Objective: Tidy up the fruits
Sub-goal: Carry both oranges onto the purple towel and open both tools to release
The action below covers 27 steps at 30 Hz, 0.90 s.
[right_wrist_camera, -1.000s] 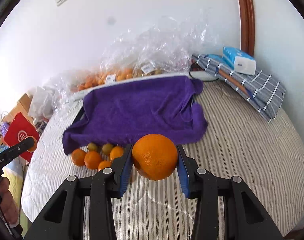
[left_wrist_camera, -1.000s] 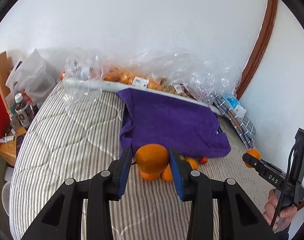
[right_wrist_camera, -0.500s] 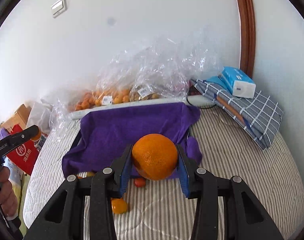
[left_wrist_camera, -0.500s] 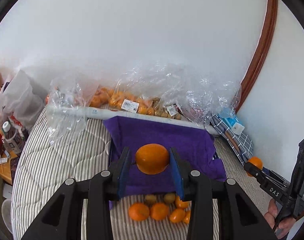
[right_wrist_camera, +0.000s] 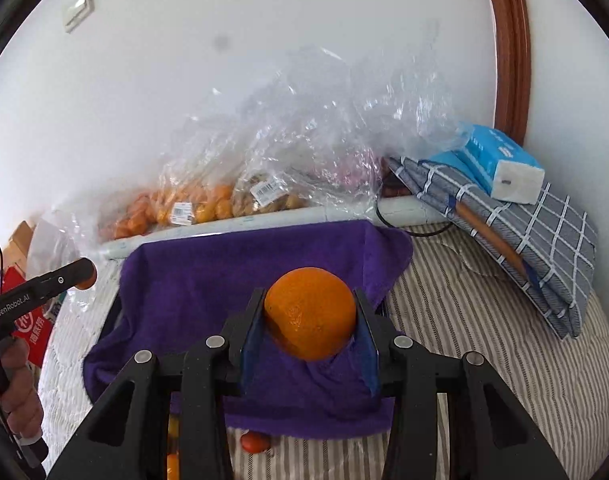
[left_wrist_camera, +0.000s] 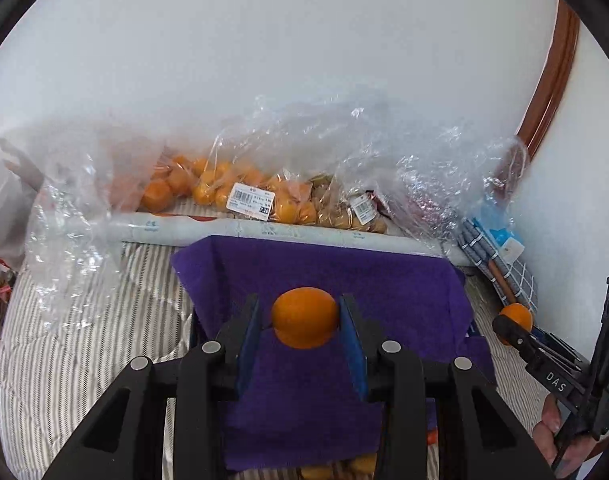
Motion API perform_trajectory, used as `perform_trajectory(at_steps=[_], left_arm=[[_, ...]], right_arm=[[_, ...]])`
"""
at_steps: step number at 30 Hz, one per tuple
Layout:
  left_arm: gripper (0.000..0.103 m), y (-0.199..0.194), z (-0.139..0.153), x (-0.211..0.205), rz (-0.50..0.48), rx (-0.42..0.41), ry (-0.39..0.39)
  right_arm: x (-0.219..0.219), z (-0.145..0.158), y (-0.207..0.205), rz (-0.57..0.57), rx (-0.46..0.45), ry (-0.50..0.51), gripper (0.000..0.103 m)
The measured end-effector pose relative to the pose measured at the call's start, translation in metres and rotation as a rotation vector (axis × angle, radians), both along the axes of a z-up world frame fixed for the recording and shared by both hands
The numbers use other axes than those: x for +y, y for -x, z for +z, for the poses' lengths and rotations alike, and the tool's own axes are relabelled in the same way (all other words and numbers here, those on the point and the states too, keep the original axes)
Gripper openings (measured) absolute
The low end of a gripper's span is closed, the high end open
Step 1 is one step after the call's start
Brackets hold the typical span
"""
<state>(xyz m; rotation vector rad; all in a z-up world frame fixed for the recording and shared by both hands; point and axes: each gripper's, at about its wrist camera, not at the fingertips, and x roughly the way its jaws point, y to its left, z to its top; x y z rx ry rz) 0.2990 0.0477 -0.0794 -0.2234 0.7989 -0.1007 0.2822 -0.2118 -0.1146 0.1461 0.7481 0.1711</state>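
My left gripper (left_wrist_camera: pixel 304 320) is shut on a small orange (left_wrist_camera: pixel 305 317) and holds it above the purple towel (left_wrist_camera: pixel 344 276). My right gripper (right_wrist_camera: pixel 309 314) is shut on a larger orange (right_wrist_camera: pixel 310 313), also above the purple towel (right_wrist_camera: pixel 208 280). The right gripper also shows at the right edge of the left wrist view (left_wrist_camera: pixel 512 322). Loose small fruits lie on the striped bed at the towel's near edge (left_wrist_camera: pixel 360 465), partly hidden by my fingers; a small red one (right_wrist_camera: pixel 255 442) shows in the right wrist view.
Clear plastic bags of oranges (left_wrist_camera: pixel 208 188) and brownish fruit (left_wrist_camera: pixel 344 212) lie along the wall behind a white roll (left_wrist_camera: pixel 264 230). A folded checked cloth (right_wrist_camera: pixel 524 240) with a blue tissue pack (right_wrist_camera: pixel 496 164) sits at the right. A red bag (right_wrist_camera: pixel 28 320) stands left of the bed.
Both grippers have risen and moved forward over the purple towel, each still holding its orange. The loose fruits have dropped to the bottom edge of both views.
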Motion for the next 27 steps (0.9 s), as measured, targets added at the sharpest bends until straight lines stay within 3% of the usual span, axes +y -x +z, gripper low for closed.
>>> perform_trajectory(at_steps=[13,27], left_arm=[[0.036,-0.05,-0.058,-0.005,-0.013,0.118,-0.006],[0.036,-0.06,-0.076,-0.011,-0.034,0.158,-0.019]], right_arm=[[0.003,-0.062,-0.056,-0.01,0.113,0.004,0.042],[0.022,-0.076,-0.063,0.023,0.122,0.091,0.042]])
